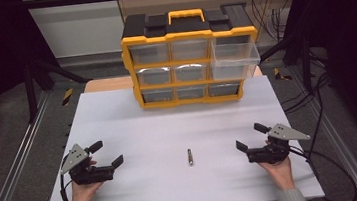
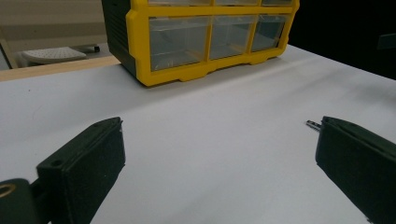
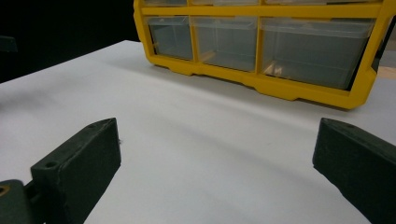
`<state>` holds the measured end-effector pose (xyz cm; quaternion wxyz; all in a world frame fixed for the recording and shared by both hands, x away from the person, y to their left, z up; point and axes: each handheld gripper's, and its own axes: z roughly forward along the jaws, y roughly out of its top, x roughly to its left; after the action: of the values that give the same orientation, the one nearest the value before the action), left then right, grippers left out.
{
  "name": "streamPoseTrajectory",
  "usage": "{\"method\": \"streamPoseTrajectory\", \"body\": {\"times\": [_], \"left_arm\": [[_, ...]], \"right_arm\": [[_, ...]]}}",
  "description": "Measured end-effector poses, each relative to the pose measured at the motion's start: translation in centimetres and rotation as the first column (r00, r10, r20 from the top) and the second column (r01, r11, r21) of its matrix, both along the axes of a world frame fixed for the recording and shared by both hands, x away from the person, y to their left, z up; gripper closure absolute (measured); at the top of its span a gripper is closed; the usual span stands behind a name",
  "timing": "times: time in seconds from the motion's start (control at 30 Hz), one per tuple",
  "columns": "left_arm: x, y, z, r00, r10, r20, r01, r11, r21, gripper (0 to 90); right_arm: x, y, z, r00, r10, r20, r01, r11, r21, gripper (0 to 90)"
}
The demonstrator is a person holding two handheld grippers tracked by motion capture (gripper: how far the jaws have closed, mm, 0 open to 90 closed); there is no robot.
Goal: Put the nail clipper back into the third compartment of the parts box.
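A yellow and black drawer cabinet (image 1: 190,59) stands at the back of the white table (image 1: 169,126); its clear top-right drawer (image 1: 234,54) is pulled out. A small metal pin (image 1: 190,157) lies on the table between the hands. My left gripper (image 1: 105,153) rests at the front left, open, with nothing between its jaws. My right gripper (image 1: 250,136) rests at the front right, also open and empty. In the left gripper view the pin's tip (image 2: 313,124) peeks out beside the right jaw, with the cabinet (image 2: 205,37) beyond. The right gripper view faces the cabinet's lower drawers (image 3: 261,44).
Black frame bars and metal rails (image 1: 16,152) run along both sides of the table. Cables (image 1: 319,116) trail on the right. Bare white table lies between the grippers and the cabinet.
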<state>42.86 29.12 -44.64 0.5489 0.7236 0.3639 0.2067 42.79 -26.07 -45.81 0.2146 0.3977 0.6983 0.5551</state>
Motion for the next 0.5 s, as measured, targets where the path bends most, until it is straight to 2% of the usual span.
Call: {"method": "streamPoseTrajectory", "body": {"times": [0.5], "left_arm": [[-0.13, 0.08, -0.19, 1.0, 0.006, -0.006, -0.006, 0.9999, 0.01, 1.1]], "right_arm": [[-0.05, 0.02, 0.63, 0.9998, -0.02, 0.006, 0.02, 1.0, -0.013, 1.1]]}}
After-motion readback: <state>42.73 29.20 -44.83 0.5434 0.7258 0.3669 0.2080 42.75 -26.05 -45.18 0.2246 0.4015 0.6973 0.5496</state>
